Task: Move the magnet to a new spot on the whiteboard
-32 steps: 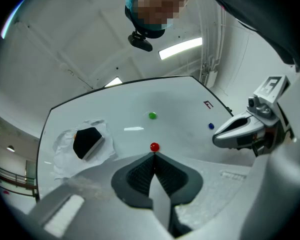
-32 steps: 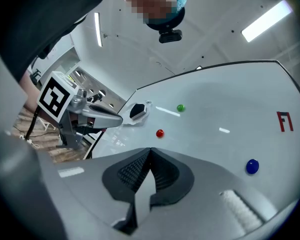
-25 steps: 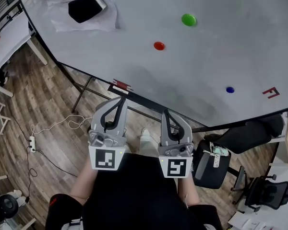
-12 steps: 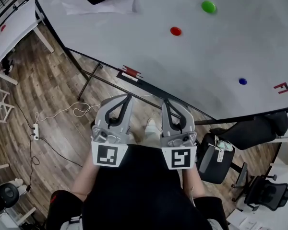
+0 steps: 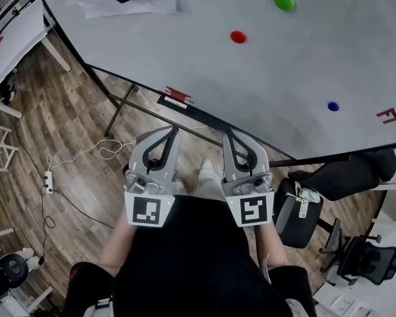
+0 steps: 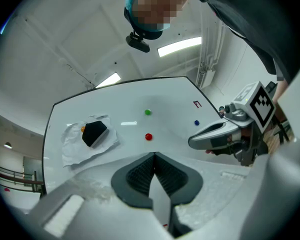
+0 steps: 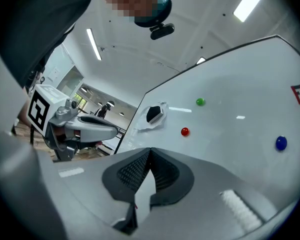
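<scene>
Whiteboard (image 5: 297, 65): smooth, white, dark-framed edge running diagonally just ahead of my jaw tips; wide bare surface around magnets. Wood-plank floor (image 5: 66, 144) open on my left. My left hand-held gripper (image 5: 173, 131) and right hand-held gripper (image 5: 227, 133): jaws pressed together, nothing between, short of board edge. Round glossy red magnet (image 5: 237, 37) nearest; green magnet (image 5: 284, 1) beyond it; blue magnet (image 5: 333, 106) off right, well apart.

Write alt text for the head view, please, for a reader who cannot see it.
Seen from above, a person holds the left gripper and right gripper side by side, both shut and empty, short of a whiteboard. On the board sit a red magnet, a green magnet and a blue magnet, well apart.
</scene>
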Tool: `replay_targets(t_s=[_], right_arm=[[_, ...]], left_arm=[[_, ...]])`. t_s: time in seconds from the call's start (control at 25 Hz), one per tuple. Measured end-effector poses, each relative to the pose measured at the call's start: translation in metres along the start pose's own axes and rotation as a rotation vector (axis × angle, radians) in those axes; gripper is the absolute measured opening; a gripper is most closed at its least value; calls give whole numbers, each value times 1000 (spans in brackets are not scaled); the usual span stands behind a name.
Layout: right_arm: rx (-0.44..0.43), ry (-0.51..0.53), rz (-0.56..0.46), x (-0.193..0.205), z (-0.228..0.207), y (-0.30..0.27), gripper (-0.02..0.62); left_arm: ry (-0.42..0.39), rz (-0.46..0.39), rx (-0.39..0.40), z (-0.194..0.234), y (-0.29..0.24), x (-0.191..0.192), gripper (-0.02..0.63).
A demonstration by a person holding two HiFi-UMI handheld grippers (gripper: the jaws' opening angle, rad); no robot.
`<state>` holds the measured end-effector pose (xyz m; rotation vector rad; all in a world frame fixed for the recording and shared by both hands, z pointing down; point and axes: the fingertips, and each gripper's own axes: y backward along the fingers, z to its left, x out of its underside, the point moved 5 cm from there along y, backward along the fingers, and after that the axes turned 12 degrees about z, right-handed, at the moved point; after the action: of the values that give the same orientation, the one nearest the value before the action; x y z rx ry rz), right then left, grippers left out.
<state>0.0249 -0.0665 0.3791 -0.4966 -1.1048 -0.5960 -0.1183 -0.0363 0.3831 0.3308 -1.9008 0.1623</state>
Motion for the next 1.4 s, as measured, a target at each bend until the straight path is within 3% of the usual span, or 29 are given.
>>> replay_targets(t_s=[1.4], right_arm=[[-41, -4, -14, 0, -4, 5, 0]], left_arm=[[-2, -7, 5, -9, -5, -5, 2]])
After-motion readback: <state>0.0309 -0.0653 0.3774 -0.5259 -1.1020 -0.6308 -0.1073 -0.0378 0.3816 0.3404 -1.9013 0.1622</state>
